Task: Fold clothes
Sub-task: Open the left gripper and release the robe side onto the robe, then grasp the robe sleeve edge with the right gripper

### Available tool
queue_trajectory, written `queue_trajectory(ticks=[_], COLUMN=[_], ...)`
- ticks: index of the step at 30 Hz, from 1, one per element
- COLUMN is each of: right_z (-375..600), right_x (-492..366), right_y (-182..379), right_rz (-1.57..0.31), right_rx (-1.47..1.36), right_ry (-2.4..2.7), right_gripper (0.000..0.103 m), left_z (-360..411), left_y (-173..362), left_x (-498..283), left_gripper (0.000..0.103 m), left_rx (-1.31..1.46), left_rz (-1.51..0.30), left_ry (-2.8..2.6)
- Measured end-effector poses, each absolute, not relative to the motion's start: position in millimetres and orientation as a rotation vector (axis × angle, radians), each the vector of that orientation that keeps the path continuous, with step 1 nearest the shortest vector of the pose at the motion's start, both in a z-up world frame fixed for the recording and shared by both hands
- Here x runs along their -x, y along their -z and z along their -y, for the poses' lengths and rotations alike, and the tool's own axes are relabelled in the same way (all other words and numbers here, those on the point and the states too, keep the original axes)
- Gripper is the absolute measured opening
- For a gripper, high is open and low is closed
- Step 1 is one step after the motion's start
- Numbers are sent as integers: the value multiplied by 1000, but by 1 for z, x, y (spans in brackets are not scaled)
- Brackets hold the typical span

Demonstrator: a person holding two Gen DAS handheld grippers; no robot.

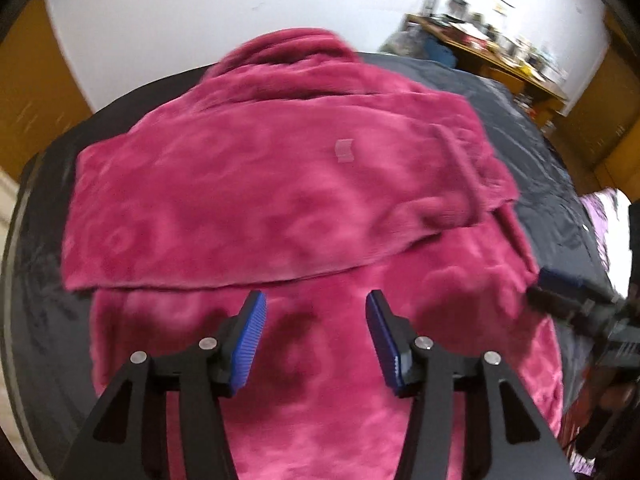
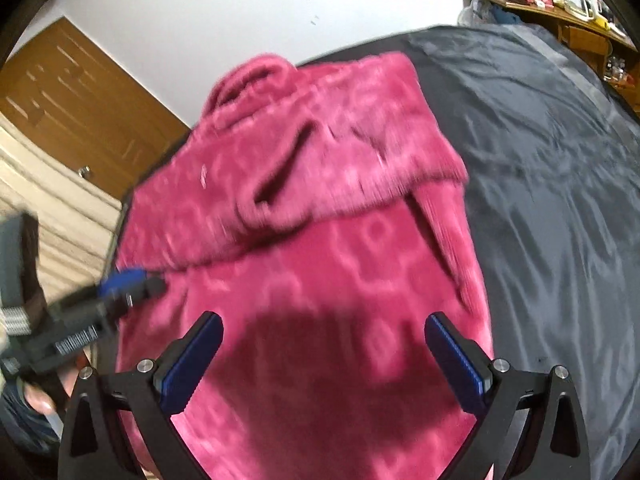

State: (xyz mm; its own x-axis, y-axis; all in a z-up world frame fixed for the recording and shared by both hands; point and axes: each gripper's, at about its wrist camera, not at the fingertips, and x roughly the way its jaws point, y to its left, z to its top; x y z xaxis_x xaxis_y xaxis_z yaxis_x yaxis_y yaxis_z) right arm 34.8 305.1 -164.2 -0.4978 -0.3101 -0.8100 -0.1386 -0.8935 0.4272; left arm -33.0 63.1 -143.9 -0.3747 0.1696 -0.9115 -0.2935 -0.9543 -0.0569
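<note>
A fluffy magenta garment (image 1: 280,200) lies on a dark grey sheet (image 1: 540,168), with its upper part folded down over the lower part. My left gripper (image 1: 316,304) is open and empty, hovering over the lower part just below the fold edge. My right gripper (image 2: 324,328) is open and empty above the same garment (image 2: 320,240). The right gripper also shows at the right edge of the left wrist view (image 1: 560,292). The left gripper shows at the left of the right wrist view (image 2: 132,284), at the garment's edge.
The dark sheet (image 2: 540,180) spreads wide to the right of the garment. A cluttered wooden desk (image 1: 500,60) stands at the far right. A wooden door (image 2: 80,112) and a white wall are behind.
</note>
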Motion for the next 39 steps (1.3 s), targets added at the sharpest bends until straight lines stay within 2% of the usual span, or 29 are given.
queue_trajectory(ticks=[9,18,21,22,23,27,28,29,32,39], right_z=[-304,-296,-284,-281,-279,-275,-274,-273,-266,-272], right_x=[31,84,89,90,91,95,95,94,91,84], right_y=[138,178,186,187,188,191,189,185,161,73], right_rz=[772,812,772,754,739,719,718,723,687,607], right_rx=[-1405,-1527,-1557,-1562,-1568,-1581,-1569,-1554,-1463,-1155], right_ry=[2594,2512,2487,2487,2487,2478,2480,2478,2522,2696], right_gripper=[102,101,93,86,74,45,28,20,15,13], left_z=[-5,25,33,35,37,41,42,43,45,45], left_y=[152,164,170,172,173,179,180,181,181,174], left_x=[57,72,78,80,81,84,85,86,89,91], left_gripper=[58,62,62,62,62,64,64,64,65,66], left_rx=[1635,1675,1698,1704,1710,1728,1731,1732,1731,1679], left_rz=[-46,4,30,35,40,54,57,58,64,39], left_ry=[-2442,-2431,-2428,-2428,-2426,-2418,-2417,-2417,-2419,-2476])
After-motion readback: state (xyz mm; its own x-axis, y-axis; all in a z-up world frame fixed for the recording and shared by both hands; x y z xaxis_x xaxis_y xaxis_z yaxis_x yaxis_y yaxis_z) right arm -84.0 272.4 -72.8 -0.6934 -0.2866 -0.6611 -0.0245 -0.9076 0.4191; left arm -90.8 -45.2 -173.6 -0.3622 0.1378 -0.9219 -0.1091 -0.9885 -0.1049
